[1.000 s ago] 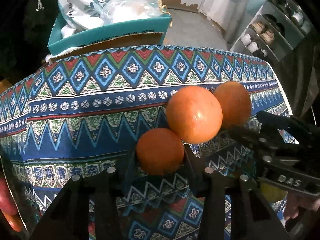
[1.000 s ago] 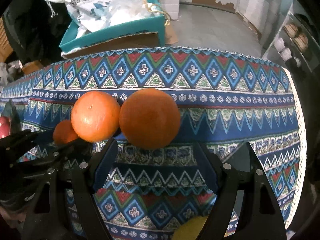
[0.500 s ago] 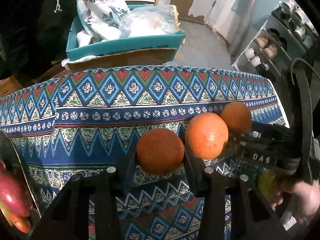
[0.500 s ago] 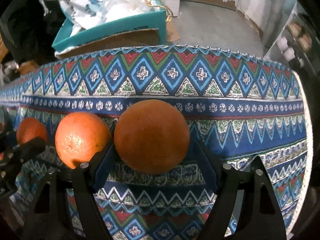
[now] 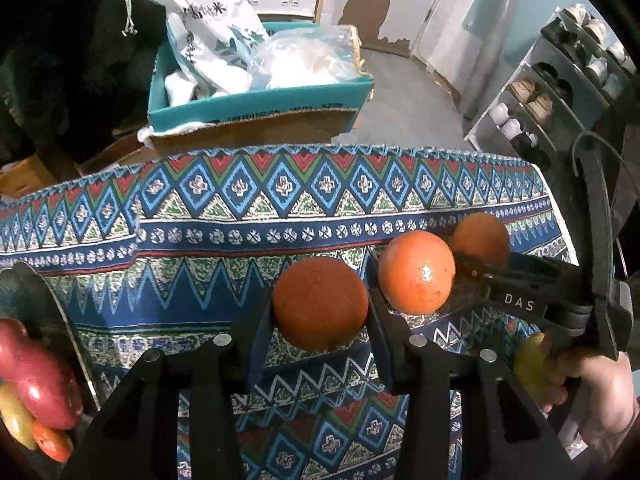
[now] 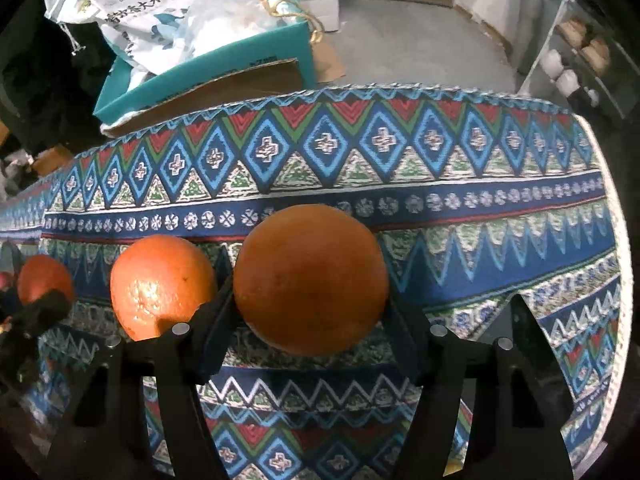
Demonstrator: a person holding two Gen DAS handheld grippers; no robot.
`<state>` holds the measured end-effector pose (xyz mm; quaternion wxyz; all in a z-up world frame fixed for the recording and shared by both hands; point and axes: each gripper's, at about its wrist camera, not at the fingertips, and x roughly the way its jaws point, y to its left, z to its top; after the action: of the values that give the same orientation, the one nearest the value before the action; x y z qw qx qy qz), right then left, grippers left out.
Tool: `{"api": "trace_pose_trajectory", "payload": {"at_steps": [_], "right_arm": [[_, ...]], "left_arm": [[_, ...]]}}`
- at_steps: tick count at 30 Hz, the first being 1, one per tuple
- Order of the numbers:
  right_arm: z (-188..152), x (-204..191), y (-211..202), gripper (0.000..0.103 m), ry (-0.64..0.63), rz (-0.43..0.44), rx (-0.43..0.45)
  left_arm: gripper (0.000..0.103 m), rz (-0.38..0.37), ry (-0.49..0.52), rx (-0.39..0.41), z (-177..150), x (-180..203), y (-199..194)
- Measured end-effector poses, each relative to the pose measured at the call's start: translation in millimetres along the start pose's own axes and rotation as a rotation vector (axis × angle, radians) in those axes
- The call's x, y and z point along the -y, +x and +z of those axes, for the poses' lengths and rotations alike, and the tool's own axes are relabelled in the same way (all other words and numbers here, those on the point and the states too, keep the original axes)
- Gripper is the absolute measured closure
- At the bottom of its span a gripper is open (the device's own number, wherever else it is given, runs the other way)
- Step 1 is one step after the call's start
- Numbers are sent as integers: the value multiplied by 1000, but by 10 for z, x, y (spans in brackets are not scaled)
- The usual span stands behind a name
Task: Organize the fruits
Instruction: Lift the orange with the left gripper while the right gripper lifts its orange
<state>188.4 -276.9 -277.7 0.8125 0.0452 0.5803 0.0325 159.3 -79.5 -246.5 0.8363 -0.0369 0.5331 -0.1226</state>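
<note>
Left gripper (image 5: 320,316) fingers are clamping one orange (image 5: 320,304); right gripper (image 6: 308,304) fingers, just closed, are gripping another orange (image 6: 310,278).

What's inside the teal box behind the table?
The teal box holds a white printed bag and a clear plastic bag of something pale. Whatever lies beneath them is covered.

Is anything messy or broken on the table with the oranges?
Nothing on the patterned tablecloth looks spilled or broken. Each gripper holds a whole orange, and a third orange sits between them. The only untidy spot is the teal box behind the table, overstuffed with bags.
</note>
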Motion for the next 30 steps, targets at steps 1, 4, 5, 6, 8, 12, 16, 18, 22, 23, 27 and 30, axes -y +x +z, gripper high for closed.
{"api": "trace_pose_trajectory", "payload": {"at_steps": [1,4,5,6,8,12,16,18,22,23,27,30], "right_arm": [[-17,15,-32,36,1,-3,5],[-43,-11,-169,36,-17,-26,37],[-51,-35,-236,36,-30,-41,54],[-58,-40,-282,36,-36,-46,63],[-69,-75,-394,36,-46,-54,87],[-97,-102,-622,36,-60,-53,129],[-129,-159,-837,36,-71,-46,167],[-148,-181,-968,36,-73,-39,189],[-145,-252,-1163,36,-76,-28,226],[-153,-264,-1234,36,-78,-26,236],[-183,-304,-1454,36,-80,-21,272],[-215,-323,-1619,36,-84,-17,298]], "left_arm": [[58,2,1,6,1,-2,-34],[58,6,4,26,17,6,-143],[58,8,4,31,21,16,-171],[58,9,5,41,23,18,-221],[58,11,5,54,23,20,-295],[58,14,7,80,4,31,-457],[58,17,13,107,-13,45,-624],[58,14,11,119,-23,52,-705],[58,11,7,144,-48,52,-857],[58,11,6,149,-51,51,-887],[58,13,8,179,-64,70,-1042],[58,14,10,199,-86,88,-1163]]}}
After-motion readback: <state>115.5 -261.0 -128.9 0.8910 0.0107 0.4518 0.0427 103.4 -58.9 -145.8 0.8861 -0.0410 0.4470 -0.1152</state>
